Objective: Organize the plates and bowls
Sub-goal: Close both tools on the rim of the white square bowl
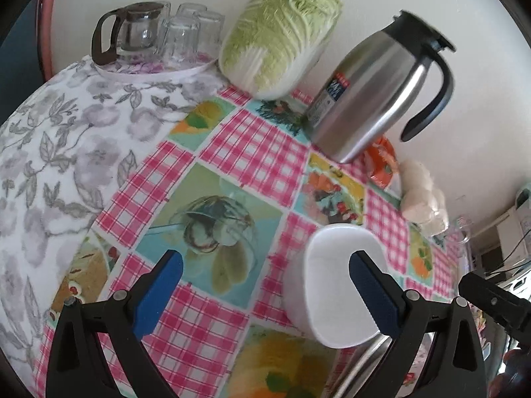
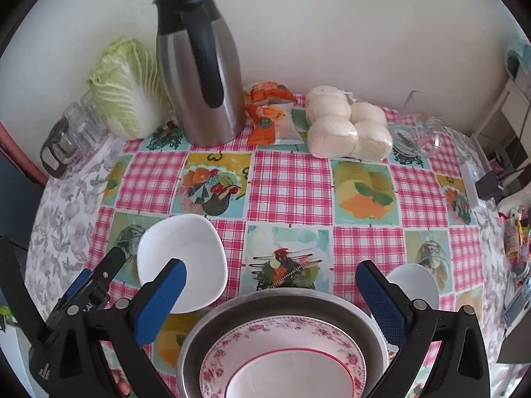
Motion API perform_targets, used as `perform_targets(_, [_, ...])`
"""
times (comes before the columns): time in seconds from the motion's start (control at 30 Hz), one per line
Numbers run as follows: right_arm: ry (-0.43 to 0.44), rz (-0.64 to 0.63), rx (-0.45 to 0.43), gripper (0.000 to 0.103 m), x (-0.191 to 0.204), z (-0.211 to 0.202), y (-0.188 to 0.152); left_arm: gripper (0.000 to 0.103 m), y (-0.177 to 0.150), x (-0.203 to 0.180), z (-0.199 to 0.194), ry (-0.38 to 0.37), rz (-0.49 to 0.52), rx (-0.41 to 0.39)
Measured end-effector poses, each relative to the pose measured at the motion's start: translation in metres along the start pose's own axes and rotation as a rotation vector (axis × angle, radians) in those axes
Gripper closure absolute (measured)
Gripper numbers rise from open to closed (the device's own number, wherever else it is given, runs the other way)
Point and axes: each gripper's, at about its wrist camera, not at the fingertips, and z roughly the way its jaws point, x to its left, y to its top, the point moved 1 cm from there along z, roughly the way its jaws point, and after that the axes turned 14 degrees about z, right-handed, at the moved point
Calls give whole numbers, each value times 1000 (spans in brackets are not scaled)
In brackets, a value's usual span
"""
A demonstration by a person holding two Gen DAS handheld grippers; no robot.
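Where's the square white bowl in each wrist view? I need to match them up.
Left wrist: the square white bowl sits lower right of centre, partly behind the left claw's right finger.
Right wrist: the same bowl is lower left, behind the right claw's left finger.
Shared landmark: the steel thermos jug against the wall, beside the napa cabbage.

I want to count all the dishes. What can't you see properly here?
- Floral plate, right wrist view: bottom edge cuts it off, so what lies on it stays unclear.
- Small white bowl, right wrist view: partly behind the right tongs' finger.
- Metal basin, left wrist view: only a sliver shows beside the white bowl.
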Motion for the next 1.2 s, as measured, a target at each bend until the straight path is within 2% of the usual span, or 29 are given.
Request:
perform_targets(0.17, [-25, -16, 25, 3, 13, 22, -4, 3, -1, 6, 6, -8, 1, -13])
perform_targets(0.43, [-46, -20, 79, 20, 24, 60, -12, 4, 1, -4, 16, -39, 26, -8])
perform_targets(0.5, [-51, -23, 90, 25, 26, 67, -14, 9, 0, -5, 20, -59, 23, 1])
perform_targets(0.53, [-54, -21, 96, 29, 28, 71, -15, 15, 0, -7, 24, -68, 28, 9])
perform_targets(0.6, [-54, -21, 107, 32, 29, 77, -16, 20, -1, -8, 28, -68, 35, 24])
perform_targets(0.7, [-58, -34, 119, 42, 33, 85, -19, 30, -4, -9, 35, -81, 33, 44])
perform_targets(0.77, [-63, -39, 124, 45, 35, 89, -20, 38, -6, -9, 39, -97, 24, 57])
perform_targets(0.83, [-70, -44, 128, 50, 37, 93, -21, 43, -8, -10, 44, -113, 18, 73])
perform_targets(1.0, [-79, -59, 142, 63, 41, 101, -23, 46, -11, -15, 54, -145, 33, 92])
perform_targets(1.2, [-71, -82, 161, 75, 49, 108, -22, 61, -15, -18, 63, -156, 44, 125])
